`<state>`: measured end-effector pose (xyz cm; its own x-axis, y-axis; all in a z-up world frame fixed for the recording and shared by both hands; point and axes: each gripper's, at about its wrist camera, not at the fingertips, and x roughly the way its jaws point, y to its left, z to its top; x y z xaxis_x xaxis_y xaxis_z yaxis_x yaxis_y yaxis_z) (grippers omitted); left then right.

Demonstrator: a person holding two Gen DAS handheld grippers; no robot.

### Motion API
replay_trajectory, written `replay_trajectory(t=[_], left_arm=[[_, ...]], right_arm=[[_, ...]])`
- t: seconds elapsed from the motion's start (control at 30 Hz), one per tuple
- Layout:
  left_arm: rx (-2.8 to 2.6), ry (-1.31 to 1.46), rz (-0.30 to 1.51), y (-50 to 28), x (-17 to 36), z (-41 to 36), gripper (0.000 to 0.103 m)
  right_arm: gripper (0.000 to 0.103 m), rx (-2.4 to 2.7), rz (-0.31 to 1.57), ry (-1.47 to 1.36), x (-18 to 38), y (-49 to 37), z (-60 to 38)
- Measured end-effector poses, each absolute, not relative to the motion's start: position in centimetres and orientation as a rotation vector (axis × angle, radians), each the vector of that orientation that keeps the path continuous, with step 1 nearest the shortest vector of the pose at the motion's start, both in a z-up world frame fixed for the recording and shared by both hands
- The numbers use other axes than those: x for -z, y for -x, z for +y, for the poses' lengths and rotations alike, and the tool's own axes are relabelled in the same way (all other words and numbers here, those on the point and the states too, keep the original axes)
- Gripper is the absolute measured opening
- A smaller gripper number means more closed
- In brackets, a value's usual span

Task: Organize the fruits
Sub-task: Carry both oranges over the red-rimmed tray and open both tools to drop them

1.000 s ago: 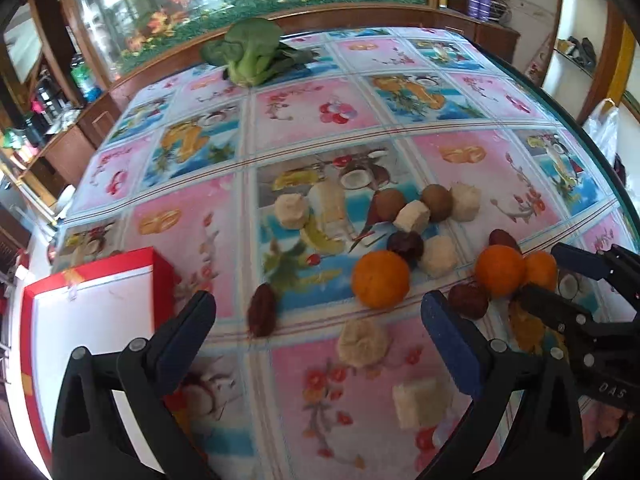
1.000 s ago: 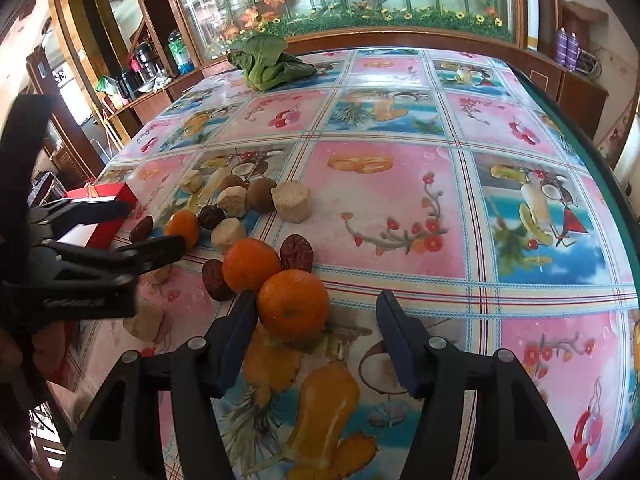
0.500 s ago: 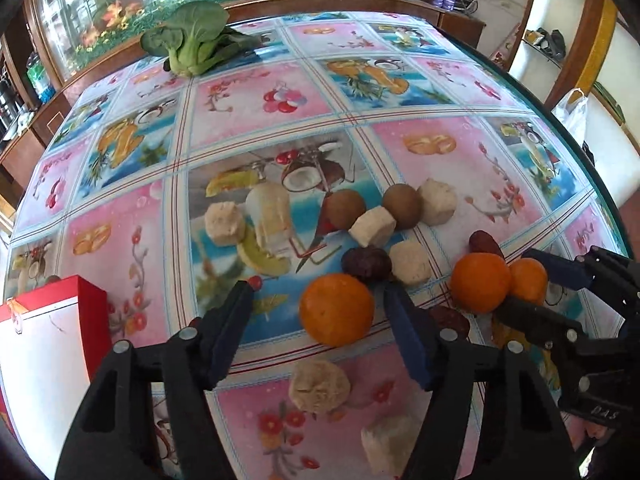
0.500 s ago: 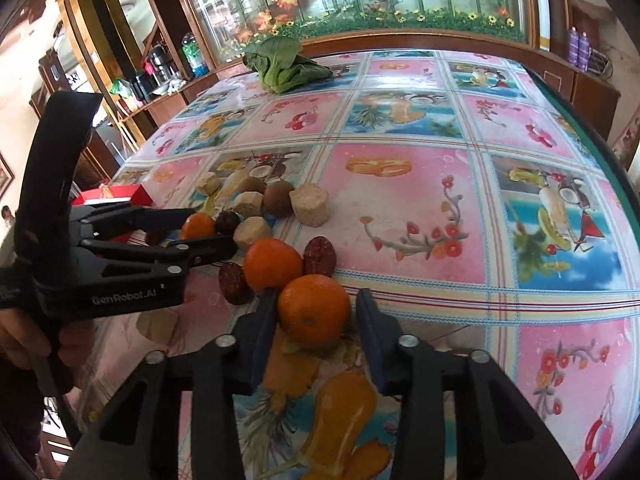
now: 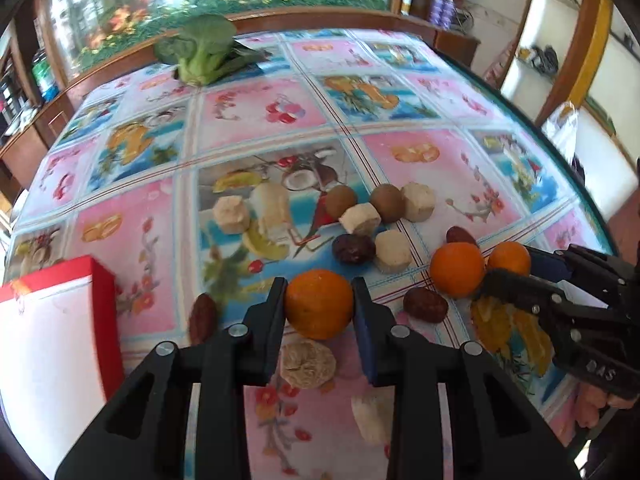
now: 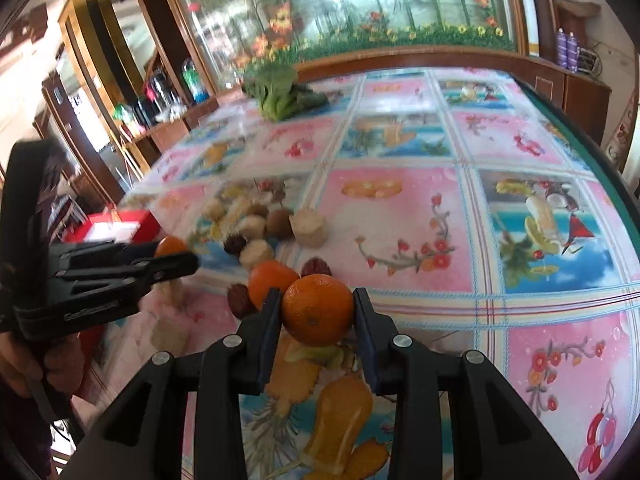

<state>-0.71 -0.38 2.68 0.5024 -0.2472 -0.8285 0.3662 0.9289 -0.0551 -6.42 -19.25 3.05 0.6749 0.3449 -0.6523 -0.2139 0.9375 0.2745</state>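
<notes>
Fruit-print tablecloth [image 5: 256, 120], wooden cabinets [image 6: 584, 96], perhaps a flower-painted glass panel [image 6: 360, 0]

On the table [image 5: 420, 92], a leafy vegetable [image 5: 204, 50] lay at the far end, well apart from the fruit clustered nearer. A box [image 5: 52, 320] sat at the left edge. One orange [image 5: 319, 303] sat between the left gripper's [image 5: 319, 304] jaws; to its right lay a second orange [image 5: 457, 269], then a third [image 6: 318, 309] between the right gripper's [image 6: 318, 310] jaws.

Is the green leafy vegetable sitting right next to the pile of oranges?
No, the green leafy vegetable lies alone at the far edge of the table, well apart from the oranges clustered near the grippers.
</notes>
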Motion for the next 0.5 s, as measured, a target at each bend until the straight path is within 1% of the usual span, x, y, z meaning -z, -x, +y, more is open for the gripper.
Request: replay_trajectory(t=[0.13, 0.27, 0.4, 0.5], left_arm=[[0.336, -0.105, 0.898, 3.3, -5.2, 1.5, 0.033], [0.25, -0.113, 0.814, 6.6, -7.8, 4.6, 0.034], [0.122, -0.08, 0.757, 9.7, -9.2, 10.2, 0.034], [0.012, -0.045, 0.756, 11.9, -9.3, 15.0, 0.034]], right_arm=[[0.034, -0.361, 0.733, -0.215, -4.0, 7.2, -17.9], [0.034, -0.482, 0.747, -0.205, -4.7, 7.7, -13.2], [0.034, -0.637, 0.761, -0.155, -5.7, 8.3, -6.4], [0.034, -0.751, 0.778, -0.123, -6.2, 8.7, -1.2]])
